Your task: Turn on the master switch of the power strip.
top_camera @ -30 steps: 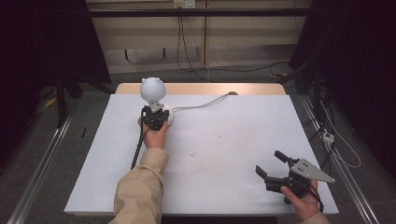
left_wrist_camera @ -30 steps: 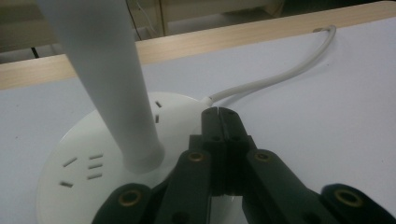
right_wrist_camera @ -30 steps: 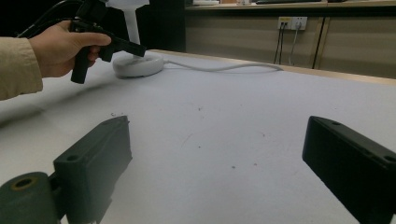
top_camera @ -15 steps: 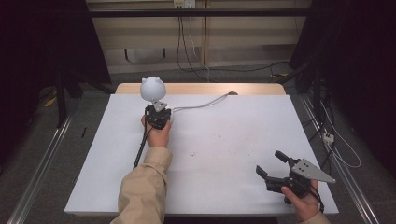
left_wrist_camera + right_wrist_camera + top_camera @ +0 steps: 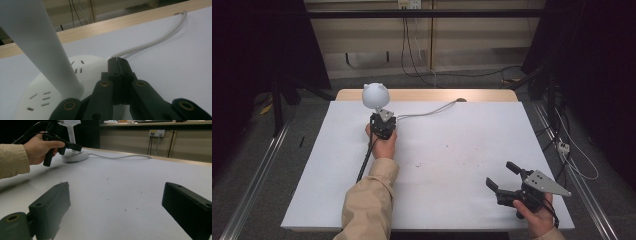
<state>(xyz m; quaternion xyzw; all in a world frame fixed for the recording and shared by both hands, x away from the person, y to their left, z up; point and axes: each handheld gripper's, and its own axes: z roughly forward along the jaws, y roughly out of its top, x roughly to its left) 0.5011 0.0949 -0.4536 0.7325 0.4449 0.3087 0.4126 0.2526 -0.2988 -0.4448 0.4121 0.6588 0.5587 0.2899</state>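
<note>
A white desk lamp stands at the far left of the table, with its round head (image 5: pixel 374 95) above my left gripper (image 5: pixel 381 113). In the left gripper view the jaws (image 5: pixel 117 60) are shut with nothing between them. Their tips sit over the edge of the lamp's slotted round base (image 5: pixel 47 87), beside the stem (image 5: pixel 37 37) and near where the white cord (image 5: pixel 155 41) leaves it. Whether the tips touch the base I cannot tell. My right gripper (image 5: pixel 499 174) stands open and empty near the front right corner, low over the table (image 5: pixel 115 202).
The lamp's cord (image 5: pixel 427 112) runs right across the white tabletop (image 5: pixel 452 150) to a hole at the wooden back edge (image 5: pixel 460 100). Cables and wall sockets lie behind the table. The left gripper's black cable (image 5: pixel 364 162) trails toward the front.
My left gripper has shifted slightly to the right over the lamp's base, which it now covers in the high view. The right gripper has stayed put.
</note>
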